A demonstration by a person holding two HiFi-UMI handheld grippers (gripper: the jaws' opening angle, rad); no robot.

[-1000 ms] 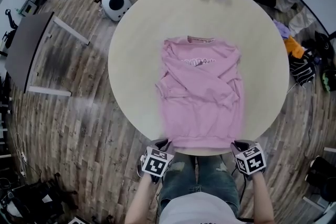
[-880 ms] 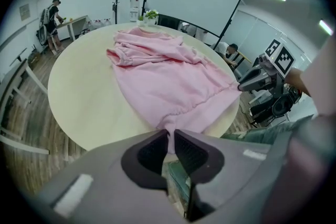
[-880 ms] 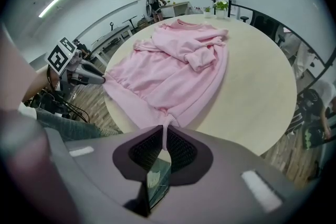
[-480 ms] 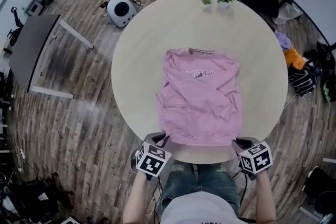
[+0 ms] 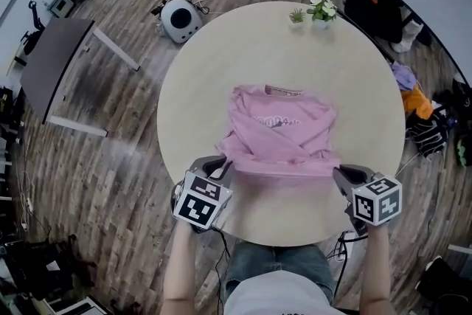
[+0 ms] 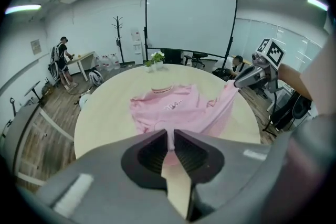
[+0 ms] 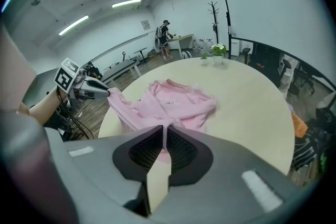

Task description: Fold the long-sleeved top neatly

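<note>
A pink long-sleeved top (image 5: 280, 130) lies front up on the round table (image 5: 221, 70), its sleeves crossed over the chest and its collar toward the far side. My left gripper (image 5: 224, 166) is shut on the hem's left corner. My right gripper (image 5: 339, 172) is shut on the hem's right corner. Both hold the hem lifted off the table, stretched between them above the top's lower part. In the left gripper view the pink top (image 6: 173, 107) runs into the closed jaws. The right gripper view likewise shows the pink cloth (image 7: 168, 107) pinched between its jaws.
Two small potted plants (image 5: 316, 9) stand at the table's far edge. A round white device (image 5: 180, 18) sits on the wood floor beyond the table. A grey desk (image 5: 51, 70) stands at the left. Bags and clothes (image 5: 413, 96) lie on the floor at the right.
Both grippers have risen from the near table edge and moved forward over the table, carrying the hem up and toward the collar. The top's visible length has shortened.
</note>
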